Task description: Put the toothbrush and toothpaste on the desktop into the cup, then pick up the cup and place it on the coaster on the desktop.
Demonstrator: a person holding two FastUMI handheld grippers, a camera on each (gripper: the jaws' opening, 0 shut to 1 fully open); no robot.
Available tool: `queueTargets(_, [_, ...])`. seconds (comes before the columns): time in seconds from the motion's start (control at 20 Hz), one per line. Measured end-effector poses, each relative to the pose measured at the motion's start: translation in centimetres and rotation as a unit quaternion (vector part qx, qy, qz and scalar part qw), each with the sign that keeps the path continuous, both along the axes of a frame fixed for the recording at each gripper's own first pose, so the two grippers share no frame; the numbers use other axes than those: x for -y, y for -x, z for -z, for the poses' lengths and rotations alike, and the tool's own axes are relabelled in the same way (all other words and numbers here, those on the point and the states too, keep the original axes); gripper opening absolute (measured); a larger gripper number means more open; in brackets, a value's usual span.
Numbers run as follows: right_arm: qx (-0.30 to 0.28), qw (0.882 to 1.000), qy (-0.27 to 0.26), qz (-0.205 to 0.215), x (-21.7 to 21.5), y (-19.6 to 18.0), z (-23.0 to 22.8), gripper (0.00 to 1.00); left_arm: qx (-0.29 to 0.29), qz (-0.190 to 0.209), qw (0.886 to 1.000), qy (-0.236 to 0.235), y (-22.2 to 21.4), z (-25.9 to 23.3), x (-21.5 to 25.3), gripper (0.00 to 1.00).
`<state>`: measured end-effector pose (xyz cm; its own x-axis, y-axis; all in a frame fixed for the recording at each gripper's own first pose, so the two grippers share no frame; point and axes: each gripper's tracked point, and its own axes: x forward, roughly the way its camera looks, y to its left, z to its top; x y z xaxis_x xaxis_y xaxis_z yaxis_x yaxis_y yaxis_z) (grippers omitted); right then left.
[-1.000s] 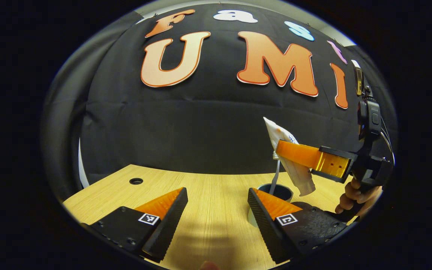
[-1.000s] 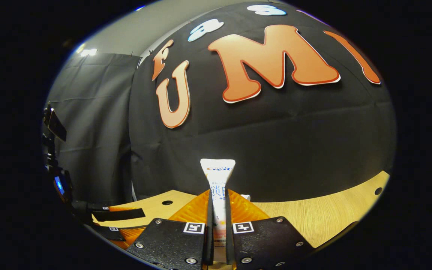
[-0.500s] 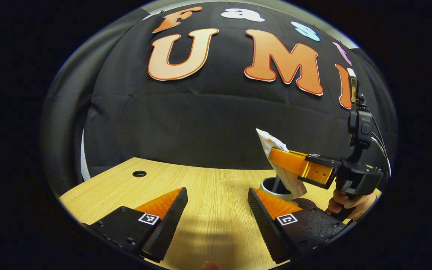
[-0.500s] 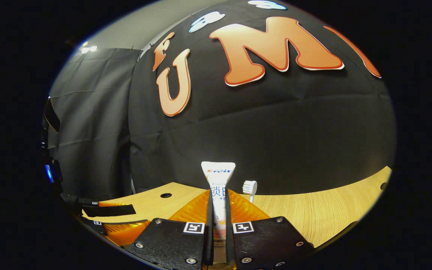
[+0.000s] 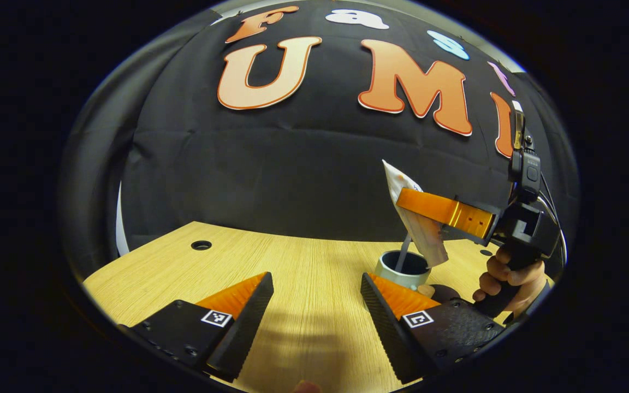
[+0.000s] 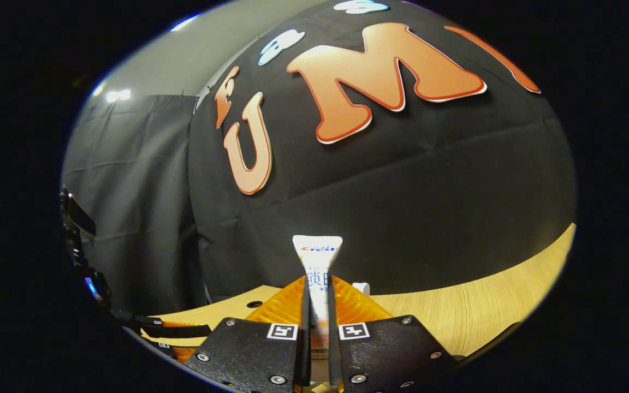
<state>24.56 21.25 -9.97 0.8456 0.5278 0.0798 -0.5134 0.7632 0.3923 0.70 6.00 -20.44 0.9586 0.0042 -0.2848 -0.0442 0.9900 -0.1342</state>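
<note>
My right tongs point(image 6: 317, 327) clamped on the upright toothpaste point(image 6: 317, 256), toothbrush point(image 6: 361, 287) head peeking just behind, wooden counter point(image 6: 484, 305) beyond, my left tongs point(image 6: 183, 331) low at the left edge

There was one white toothpaste tube point(image 5: 422, 232), one grey round cup point(image 5: 405, 269), one white toothbrush point(image 5: 402, 254), and two grippers.

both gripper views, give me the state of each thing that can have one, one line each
toothpaste: clamped between the right gripper's fingers, tilted, its lower end above the cup
toothbrush: standing in the cup, leaning
cup: upright on the desktop, not on a coaster
left gripper: open, holding nothing, low over the desktop
right gripper: shut on the toothpaste
hand: wrapped round the right gripper's handle
</note>
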Motion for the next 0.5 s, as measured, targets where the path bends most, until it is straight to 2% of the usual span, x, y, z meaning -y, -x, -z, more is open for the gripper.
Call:
queueTargets(0.15, [-0.005, 1.000, -0.021, -0.005, -0.1, -0.4, 0.3, 0.13, 0.000, -0.004, 1.000, 0.007, 0.1, 0.0, 0.1, 0.97])
queueTargets(0.5, [0.002, 1.000, 0.011, -0.002, -1.4, -1.0, 1.7, 0.13, 0.006, -0.004, 1.000, 0.018, 0.0, 0.0, 0.1, 0.97])
